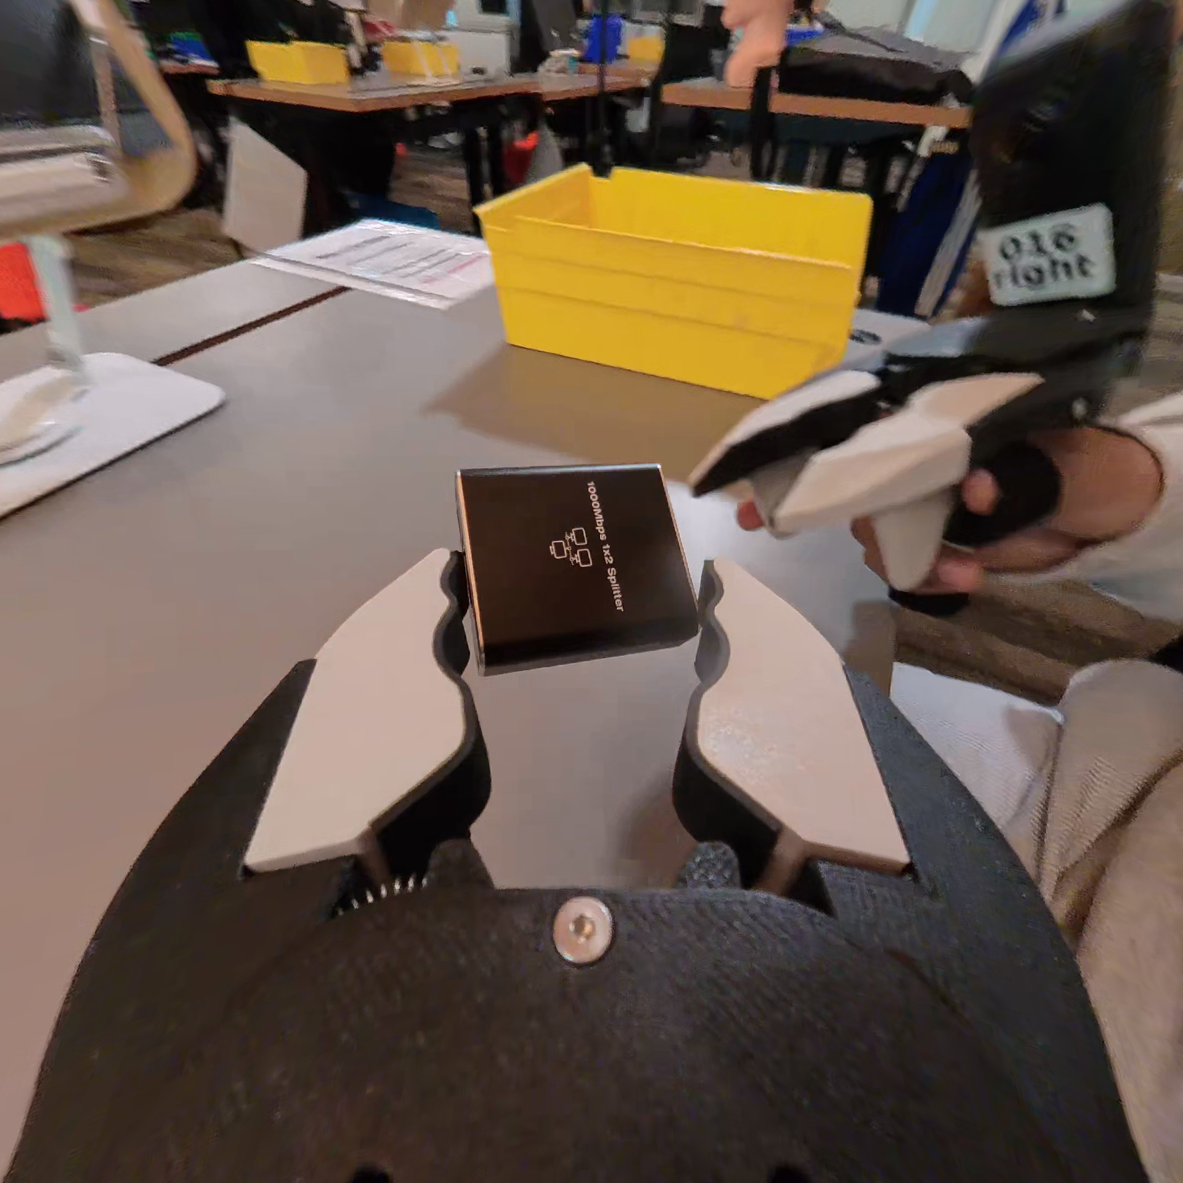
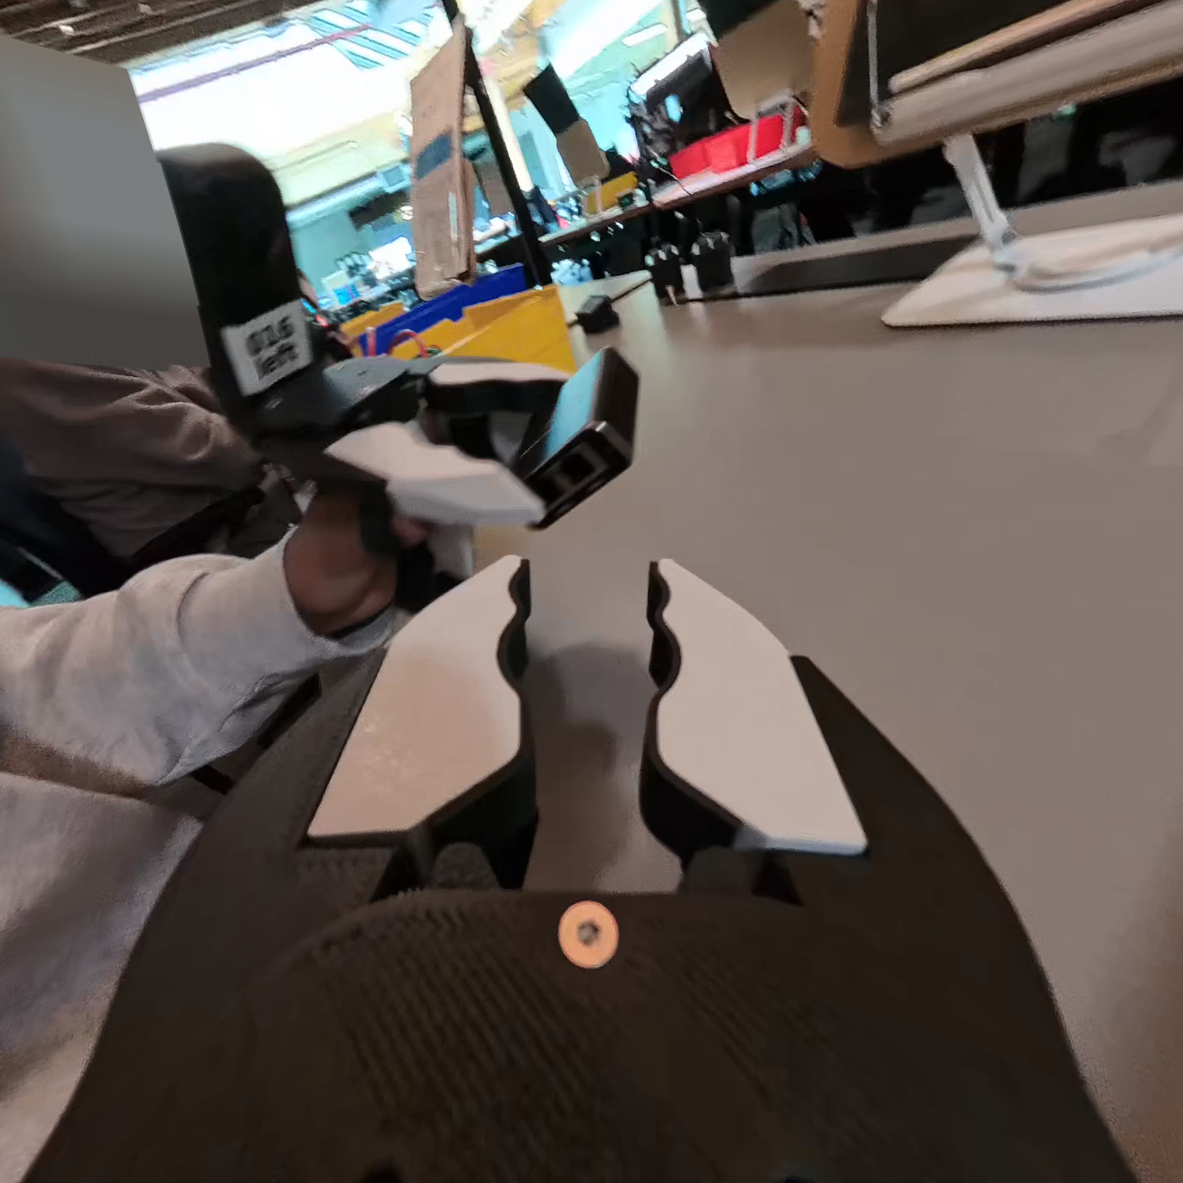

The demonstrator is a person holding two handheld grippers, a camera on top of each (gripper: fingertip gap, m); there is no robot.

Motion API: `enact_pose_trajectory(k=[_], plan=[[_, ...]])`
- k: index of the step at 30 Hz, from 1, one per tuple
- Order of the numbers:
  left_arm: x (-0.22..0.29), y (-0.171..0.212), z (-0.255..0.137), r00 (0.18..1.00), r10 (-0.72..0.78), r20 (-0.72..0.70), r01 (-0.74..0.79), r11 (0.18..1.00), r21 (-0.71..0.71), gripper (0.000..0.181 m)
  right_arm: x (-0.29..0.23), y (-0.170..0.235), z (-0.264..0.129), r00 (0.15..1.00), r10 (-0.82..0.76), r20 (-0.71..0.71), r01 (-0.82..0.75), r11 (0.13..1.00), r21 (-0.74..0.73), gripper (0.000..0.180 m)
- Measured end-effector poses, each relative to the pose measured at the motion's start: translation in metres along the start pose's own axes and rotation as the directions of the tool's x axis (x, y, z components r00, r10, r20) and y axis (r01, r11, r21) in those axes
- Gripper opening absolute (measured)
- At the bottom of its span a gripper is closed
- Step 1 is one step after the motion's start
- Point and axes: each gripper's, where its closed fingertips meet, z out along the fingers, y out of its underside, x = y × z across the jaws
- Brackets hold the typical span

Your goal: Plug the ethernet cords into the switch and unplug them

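Our left hand-held gripper is clamped on the black switch, lifted above the table. Our right hand-held gripper, at 3 o'clock, stands apart, empty. The skewed switch could twist loose during plugging.

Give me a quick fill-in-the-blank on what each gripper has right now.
The left gripper holds the black ___ between its jaws.
The right gripper holds ___.
The bin beyond the switch is coloured ___.
The switch is lifted off the grey ___.

Missing words: switch; nothing; yellow; table.
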Motion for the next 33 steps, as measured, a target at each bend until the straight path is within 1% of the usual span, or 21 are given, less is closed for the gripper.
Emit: enact_pose_trajectory(k=[1,4,6,8,13,15,17,19,20,23,25,27,30,33], plan=[[0.003,0.005,0.003,1.0,0.018,-0.006,-0.018,1.0,-0.018,0.07,0.005,0.002,0.001,1.0,0.023,-0.008,-0.023,1.0,-0.01,0.041],[0.014,0.014,0.01,0.998,0.02,-0.058,-0.022,0.999,-0.027,0.07,0.009,0.006,0.004,0.992,0.122,0.02,-0.122,0.992,-0.027,0.041],[0.025,0.014,0.014,0.995,0.013,-0.101,-0.015,1.0,-0.023,0.07,0.008,0.012,0.007,0.981,0.188,0.049,-0.185,0.981,-0.056,0.041],[0.025,0.014,0.016,0.996,0.052,-0.074,-0.054,0.998,-0.021,0.07,0.007,0.015,0.009,0.971,0.228,0.069,-0.223,0.972,-0.074,0.045],[0.026,0.019,0.017,0.994,0.065,-0.093,-0.068,0.997,-0.029,0.07,0.003,0.019,0.01,0.935,0.33,0.132,-0.319,0.942,-0.102,0.04],[0.027,0.022,0.018,0.991,0.106,-0.087,-0.111,0.993,-0.049,0.07,-0.003,0.018,0.01,0.912,0.371,0.177,-0.357,0.928,-0.109,0.042],[0.031,0.024,0.02,0.985,0.148,-0.092,-0.154,0.986,-0.063,0.07,-0.004,0.021,0.011,0.903,0.387,0.184,-0.368,0.921,-0.128,0.042],[0.036,0.026,0.022,0.978,0.184,-0.1,-0.192,0.979,-0.072,0.07,-0.001,0.022,0.011,0.904,0.389,0.175,-0.368,0.919,-0.14,0.035],[0.036,0.027,0.023,0.975,0.199,-0.095,-0.207,0.975,-0.079,0.07,0.001,0.023,0.01,0.905,0.389,0.174,-0.366,0.919,-0.149,0.026],[0.038,0.028,0.024,0.971,0.216,-0.102,-0.224,0.971,-0.082,0.071,0.002,0.025,0.008,0.901,0.396,0.18,-0.366,0.913,-0.179,0.025],[0.04,0.024,0.021,0.972,0.194,-0.134,-0.202,0.978,-0.054,0.071,0.003,0.023,0.007,0.906,0.379,0.19,-0.348,0.92,-0.178,0.024],[0.038,0.018,0.015,0.977,0.142,-0.157,-0.145,0.989,-0.005,0.073,0.005,0.023,0.004,0.925,0.332,0.182,-0.3,0.936,-0.184,0.024],[0.032,0.008,0.007,0.973,-0.007,-0.231,0.022,0.998,0.062,0.08,0.009,0.021,0.001,0.953,0.248,0.173,-0.214,0.958,-0.193,0.024],[0.031,0.002,0.001,0.935,-0.128,-0.332,0.166,0.982,0.088,0.083,0.001,0.016,-0.002,0.958,0.184,0.222,-0.145,0.973,-0.179,0.024]])
